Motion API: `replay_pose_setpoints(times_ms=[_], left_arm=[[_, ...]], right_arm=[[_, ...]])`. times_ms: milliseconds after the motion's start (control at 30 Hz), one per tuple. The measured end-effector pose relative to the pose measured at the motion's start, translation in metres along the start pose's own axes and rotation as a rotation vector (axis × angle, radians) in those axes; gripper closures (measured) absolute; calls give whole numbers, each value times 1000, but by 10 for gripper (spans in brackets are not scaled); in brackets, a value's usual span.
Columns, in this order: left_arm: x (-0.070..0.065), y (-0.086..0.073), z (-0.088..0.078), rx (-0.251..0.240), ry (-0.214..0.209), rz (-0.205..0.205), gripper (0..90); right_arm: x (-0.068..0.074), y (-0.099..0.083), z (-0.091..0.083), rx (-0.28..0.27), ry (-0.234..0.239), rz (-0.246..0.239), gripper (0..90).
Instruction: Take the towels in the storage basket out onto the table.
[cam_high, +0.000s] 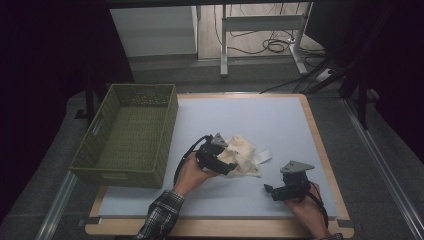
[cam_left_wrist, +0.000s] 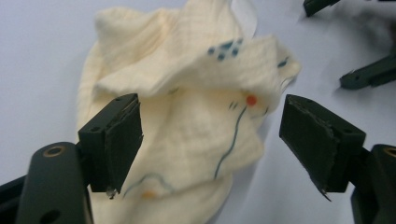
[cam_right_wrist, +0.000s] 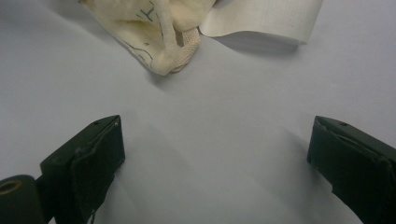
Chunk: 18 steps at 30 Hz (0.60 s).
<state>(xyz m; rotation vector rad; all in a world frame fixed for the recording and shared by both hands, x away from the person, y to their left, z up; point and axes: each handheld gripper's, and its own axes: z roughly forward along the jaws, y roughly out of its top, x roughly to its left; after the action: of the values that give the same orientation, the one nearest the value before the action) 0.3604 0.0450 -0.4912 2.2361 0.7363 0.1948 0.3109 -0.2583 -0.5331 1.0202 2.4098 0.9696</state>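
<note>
Cream cloth (cam_left_wrist: 187, 116) between spread left tool (cam_left_wrist: 210, 140), seemingly untouched | right tool (cam_right_wrist: 215, 158) spread, apart

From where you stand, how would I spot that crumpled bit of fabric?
Start at the pale grey mat covering the table, then look right of the green woven basket. The cloth lies bunched near the mat's middle, under the left hand-held gripper. It is cream with small blue and orange markings, soft against everything rigid around it.

Dim room, grey floor (cam_high: 45, 165), white desk frame (cam_high: 260, 30), tangled cables (cam_high: 272, 46) behind.
</note>
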Motion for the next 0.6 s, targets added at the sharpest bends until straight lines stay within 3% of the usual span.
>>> replay_pose_setpoints(times_ms=[167,333,400,600], left_arm=[[2,-17,-5,-17,30,-23,232],[5,-33,-8,-24,51,-35,269],[6,-37,-10,-35,41,-46,326],[-1,-38,-11,-37,41,-8,385]], right_arm=[[0,0,-1,-12,16,-10,101],[3,0,-5,-26,27,-8,254],[4,2,-6,-24,44,-14,324],[7,25,-8,-45,103,-28,521]])
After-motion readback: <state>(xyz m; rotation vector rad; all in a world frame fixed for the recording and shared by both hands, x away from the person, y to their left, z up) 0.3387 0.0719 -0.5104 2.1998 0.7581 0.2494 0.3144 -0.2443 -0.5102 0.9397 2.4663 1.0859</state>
